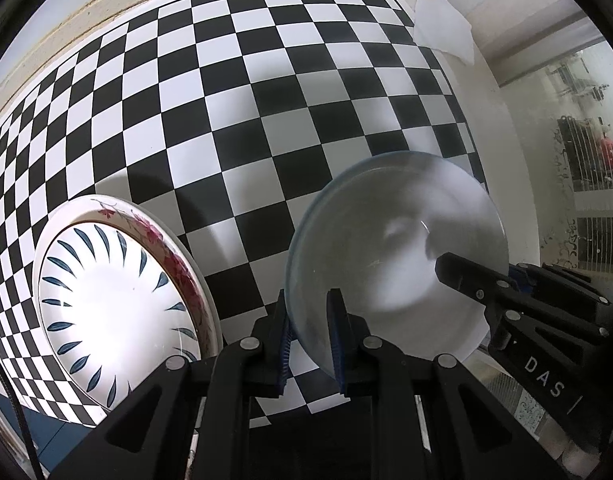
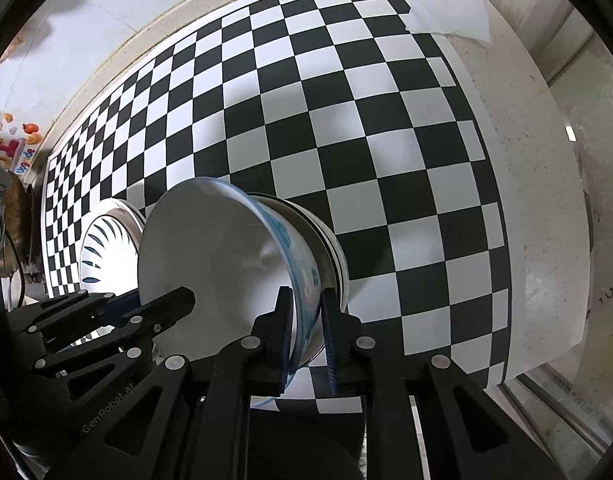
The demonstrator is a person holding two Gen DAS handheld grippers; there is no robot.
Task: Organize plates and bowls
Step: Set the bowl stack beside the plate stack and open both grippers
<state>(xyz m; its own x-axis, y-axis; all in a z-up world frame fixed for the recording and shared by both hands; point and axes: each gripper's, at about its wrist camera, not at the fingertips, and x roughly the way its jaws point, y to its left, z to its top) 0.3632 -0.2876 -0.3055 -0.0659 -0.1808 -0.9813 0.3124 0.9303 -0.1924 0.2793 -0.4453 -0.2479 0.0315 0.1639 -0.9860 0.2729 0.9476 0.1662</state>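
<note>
In the left wrist view my left gripper (image 1: 310,344) is shut on the near rim of a clear glass bowl (image 1: 394,248), held above the checkered mat (image 1: 266,120). My right gripper's finger reaches in over the bowl's right side. A stack of plates (image 1: 118,300), white with blue leaf marks on a pink-flowered one, lies at left. In the right wrist view my right gripper (image 2: 308,340) is shut on the rim of a white bowl with blue pattern (image 2: 226,252), stacked with other bowls under it. My left gripper (image 2: 154,312) shows at its left edge. The plate stack (image 2: 106,244) lies behind.
A white cloth (image 1: 442,28) lies at the mat's far right corner, also in the right wrist view (image 2: 450,4). The counter's right edge (image 2: 546,240) drops to a glass panel. A wall borders the mat at the far side.
</note>
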